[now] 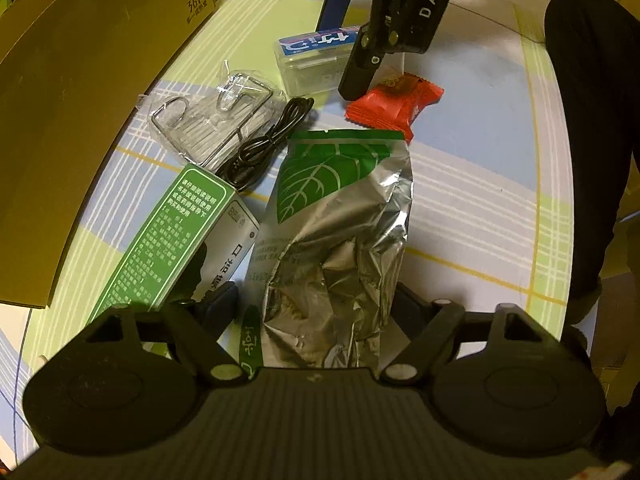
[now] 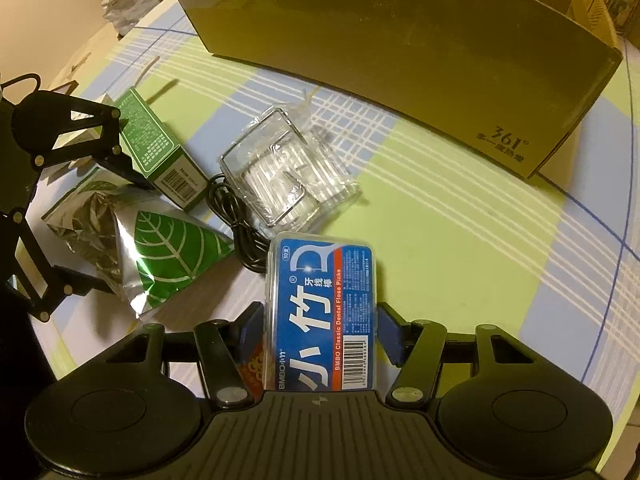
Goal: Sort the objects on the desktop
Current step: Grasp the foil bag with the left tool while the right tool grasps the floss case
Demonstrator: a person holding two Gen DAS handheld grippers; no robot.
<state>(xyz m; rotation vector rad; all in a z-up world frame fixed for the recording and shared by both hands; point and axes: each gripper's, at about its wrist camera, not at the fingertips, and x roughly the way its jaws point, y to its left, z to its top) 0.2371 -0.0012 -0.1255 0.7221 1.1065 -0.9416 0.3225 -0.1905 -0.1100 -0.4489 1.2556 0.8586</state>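
Right wrist view: right tongs (image 2: 320, 332) straddle clear blue-labelled floss box (image 2: 324, 312), grip unclear.

I look down on a table under a plaid cloth of pale green, light blue and white stripes (image 2: 440, 216). A big olive-brown cardboard box (image 2: 400, 48) stands along its far edge. The light is dim and yellowish.

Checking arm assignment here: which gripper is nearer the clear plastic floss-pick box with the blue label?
Right. The right gripper straddles the clear floss-pick box with the blue label; the left gripper is across the table, around the silver foil pouch with the green leaf.
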